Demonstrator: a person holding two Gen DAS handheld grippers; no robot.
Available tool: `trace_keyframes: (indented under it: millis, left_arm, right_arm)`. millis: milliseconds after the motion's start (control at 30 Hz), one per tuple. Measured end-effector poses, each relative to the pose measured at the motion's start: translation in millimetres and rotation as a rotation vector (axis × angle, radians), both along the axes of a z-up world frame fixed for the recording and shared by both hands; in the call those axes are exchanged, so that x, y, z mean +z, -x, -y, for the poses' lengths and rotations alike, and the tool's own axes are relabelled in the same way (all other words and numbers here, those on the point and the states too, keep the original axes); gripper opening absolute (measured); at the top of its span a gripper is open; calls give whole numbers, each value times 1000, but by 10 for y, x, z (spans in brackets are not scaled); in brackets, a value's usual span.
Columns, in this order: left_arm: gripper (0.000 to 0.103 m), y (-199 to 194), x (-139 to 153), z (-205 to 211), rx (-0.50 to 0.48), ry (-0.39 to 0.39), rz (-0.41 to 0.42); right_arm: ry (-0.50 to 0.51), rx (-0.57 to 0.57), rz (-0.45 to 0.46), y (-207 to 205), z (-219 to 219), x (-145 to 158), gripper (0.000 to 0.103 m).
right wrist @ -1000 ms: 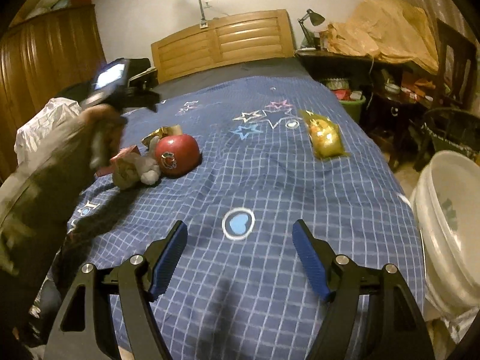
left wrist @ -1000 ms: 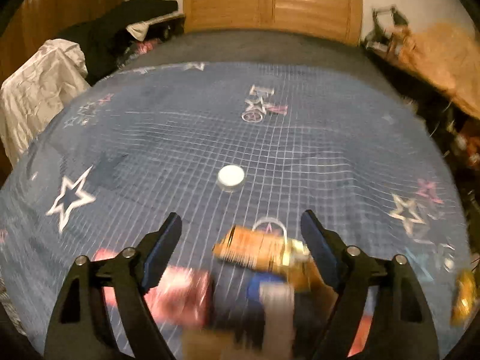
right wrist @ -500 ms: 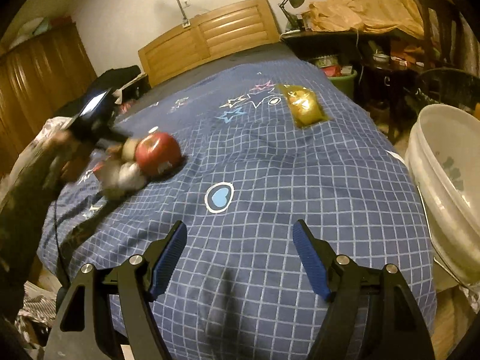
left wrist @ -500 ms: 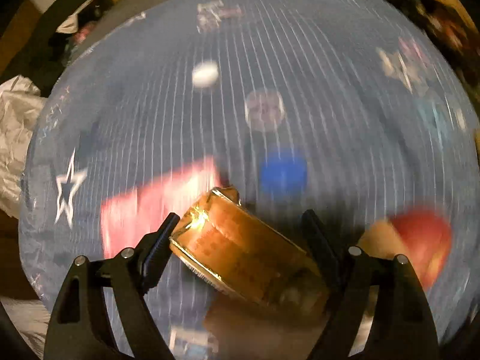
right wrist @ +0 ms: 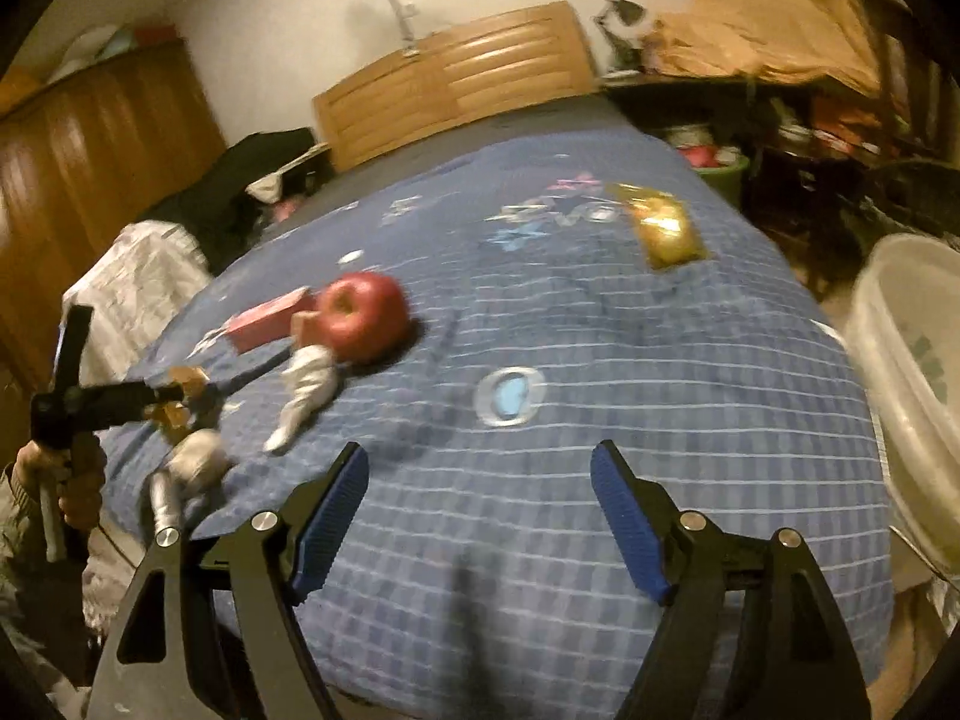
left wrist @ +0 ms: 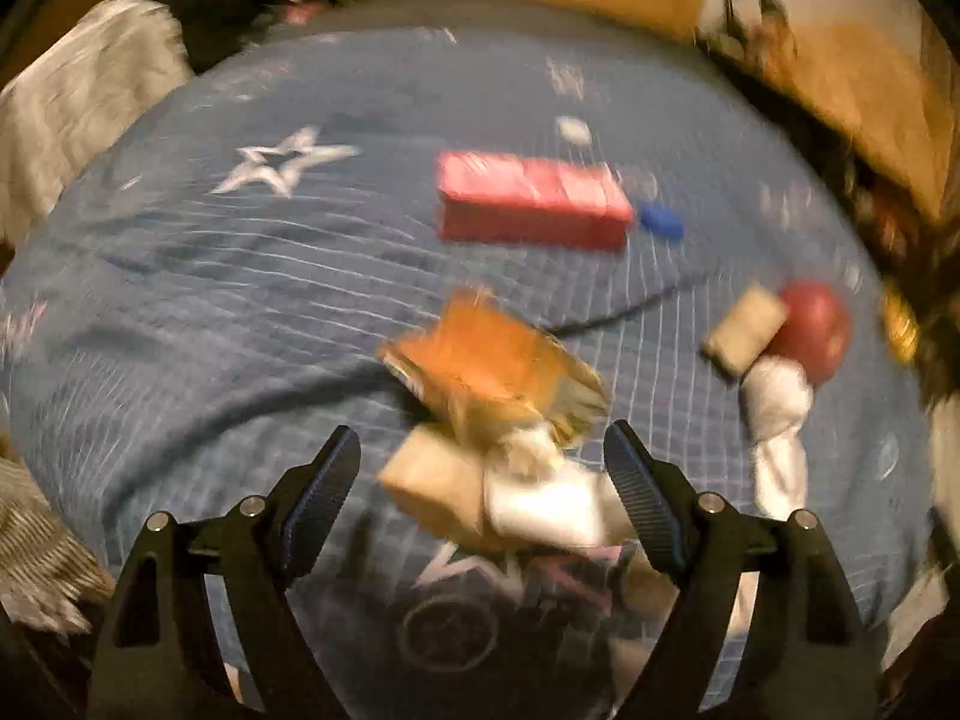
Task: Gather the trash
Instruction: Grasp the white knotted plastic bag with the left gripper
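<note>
My left gripper [left wrist: 483,468] is open above the blue bedspread [left wrist: 180,300]. Between and just beyond its jaws lie an orange foil wrapper [left wrist: 492,366], a tan block [left wrist: 432,483] and crumpled white tissue [left wrist: 540,501]; the view is blurred. A pink box [left wrist: 528,204], a blue cap [left wrist: 660,222], a white cap [left wrist: 573,131] and a red apple [left wrist: 813,330] with tissue [left wrist: 774,396] lie farther off. My right gripper [right wrist: 480,516] is open and empty over the bed's near side. It sees the apple [right wrist: 363,318], the pink box [right wrist: 270,321] and a gold wrapper [right wrist: 666,231].
A white plastic bin [right wrist: 912,396] stands at the right of the bed. A wooden headboard [right wrist: 456,78] is at the far end. Clothes [left wrist: 78,114] are piled at the bed's left side. A cluttered desk [right wrist: 810,90] is at the far right.
My left gripper has pulled back and swung left; the orange wrapper, between the jaws before, now lies just beyond them. My right gripper tilted, and the bin came closer at right.
</note>
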State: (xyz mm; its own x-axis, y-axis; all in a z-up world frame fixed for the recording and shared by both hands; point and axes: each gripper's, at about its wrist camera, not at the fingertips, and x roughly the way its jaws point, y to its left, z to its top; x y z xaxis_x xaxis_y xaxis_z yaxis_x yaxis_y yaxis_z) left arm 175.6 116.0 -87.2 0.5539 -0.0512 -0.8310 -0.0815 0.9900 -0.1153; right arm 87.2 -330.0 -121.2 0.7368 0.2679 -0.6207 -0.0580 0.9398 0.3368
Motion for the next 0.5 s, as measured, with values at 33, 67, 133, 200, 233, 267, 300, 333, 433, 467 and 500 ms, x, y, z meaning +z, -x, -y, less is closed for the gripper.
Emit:
trace_keyframes:
  millis: [33,67,133,200,233,267,300,333,433,467,500]
  left_arm:
    - [80,82,84,-13,-2,20,47]
    - [80,242,161,-70,0,35,110]
    - [80,432,206,-135,12,48,173]
    - [80,519,167,-159,-11,53,180]
    - [80,583,122,-100,-40,50,178]
    - [80,645,80,-26,-89,35,168]
    - [80,691,36,40,-129,16,165]
    - [78,774,-11,130,-161,3,164]
    - [69,901,-169,252,-232,66,115]
    - [67,940,-251,361,-249,67,83]
    - [66,950,-312,428,-254,53,65]
  right_arm:
    - [5,23,6,7,-70,10,78]
    - [17,51,7,9,-155,15,78]
    - [32,90,1,6,-288,11,78]
    - [32,114,-7,-20,-413,2,78]
    - [29,130,-11,-28,-472,-2,78]
    - [34,150,-12,-31,-555,2,78]
    - [42,162,-12,-30,-604,5,78]
    - [50,178,-9,-17,-663,16,78]
    - [64,215,-2,-17,-786,46,78]
    - [71,224,1,-17,-829,64,78]
    - [77,227,2,-16,-841,76,78]
